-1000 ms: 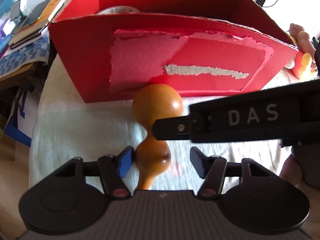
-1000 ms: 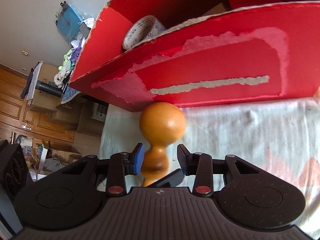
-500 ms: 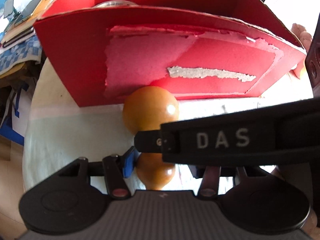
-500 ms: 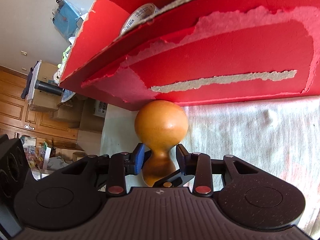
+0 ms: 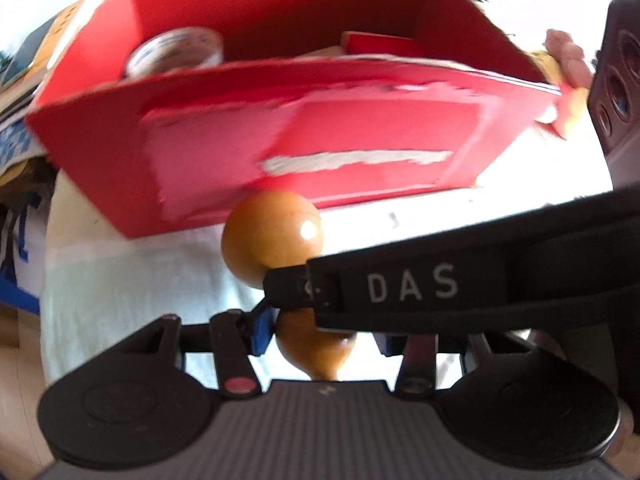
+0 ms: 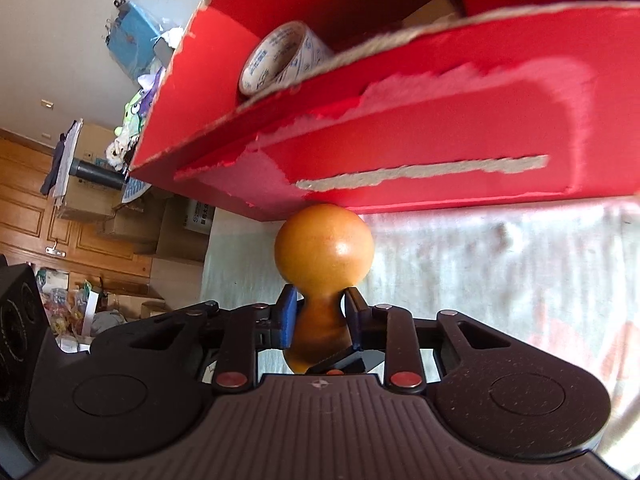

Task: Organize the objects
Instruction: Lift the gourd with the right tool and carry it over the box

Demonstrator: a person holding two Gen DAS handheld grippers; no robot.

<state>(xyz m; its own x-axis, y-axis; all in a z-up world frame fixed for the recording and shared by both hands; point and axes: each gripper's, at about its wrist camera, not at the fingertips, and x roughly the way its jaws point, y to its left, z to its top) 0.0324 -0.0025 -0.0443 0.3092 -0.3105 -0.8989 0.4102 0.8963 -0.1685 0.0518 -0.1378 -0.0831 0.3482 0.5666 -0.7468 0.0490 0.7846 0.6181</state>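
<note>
Left wrist view: the left tool [image 5: 320, 340] has its fingers spread apart around the lower bulb of an orange wooden gourd [image 5: 272, 236]; the blue pad on the left looks to touch the wood, the other finger stands off to the right. The right tool, a black bar lettered "DAS" [image 5: 412, 282], crosses in from the right at the gourd's waist. Beyond, at the far side of the white cloth [image 5: 120, 280] covering the counter, stands an open red box [image 5: 320, 140] holding a roll of tape [image 5: 176, 50] at its left and a small red block [image 5: 380, 44] further right.

Right wrist view: the right tool [image 6: 320, 316] is clamped on the gourd [image 6: 324, 244] at its narrow neck, round head pointing toward the red box [image 6: 440, 120], whose torn near wall rises just past it. The tape roll [image 6: 280, 60] leans in the box's left corner.

The step appears to be carrying the gourd into the box. Done well, the left tool backs clear first, the right keeps its grip at the neck, lifts the head above the near wall, and lowers it into the free space right of the tape.
</note>
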